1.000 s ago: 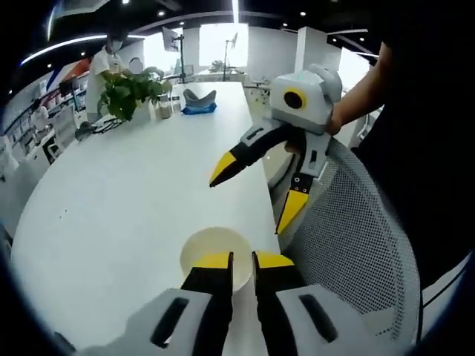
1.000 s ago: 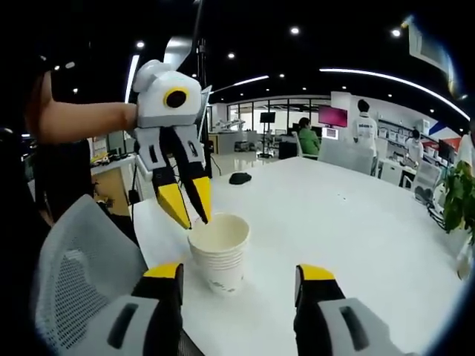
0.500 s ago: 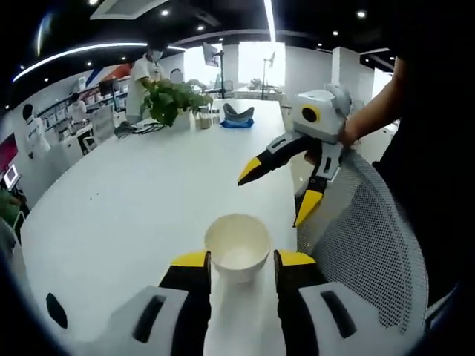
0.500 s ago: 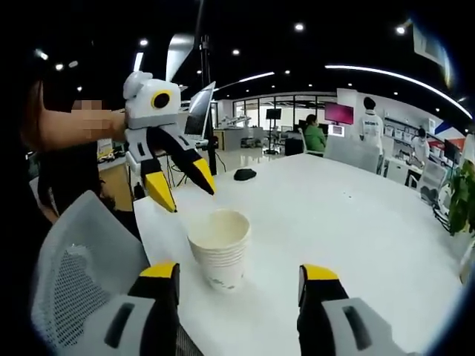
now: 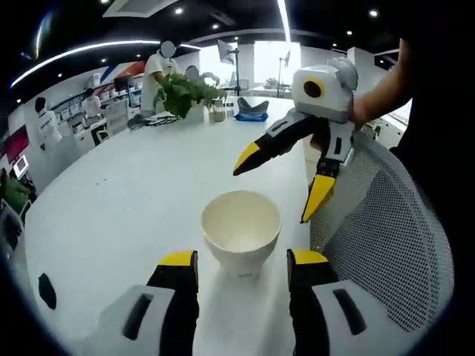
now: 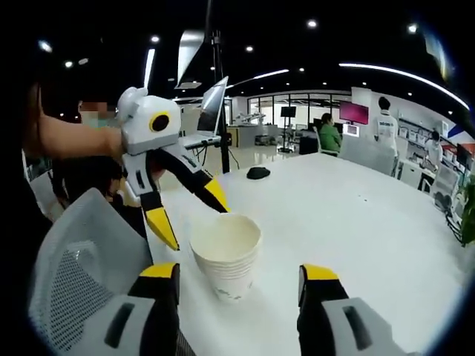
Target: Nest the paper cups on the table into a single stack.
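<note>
Nested paper cups point(image 6: 226, 256) upright on the white counter point(image 6: 356, 215), near its edge by a mesh chair point(image 6: 70, 259). Left gripper point(image 5: 241, 271) wide open, jaws flanking the stack – gripping nothing. Right gripper point(image 6: 239, 276) just as wide, empty – stack between its tips.

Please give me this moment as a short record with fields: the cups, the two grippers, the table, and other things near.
cups: cream paper cups nested in one stack, upright on the table
table: long white table
left gripper: open, holds nothing, behind the stack in the right gripper view
right gripper: open, holds nothing, the stack just ahead of it
near: grey mesh chair back at the table edge; green potted plant at the far end
</note>
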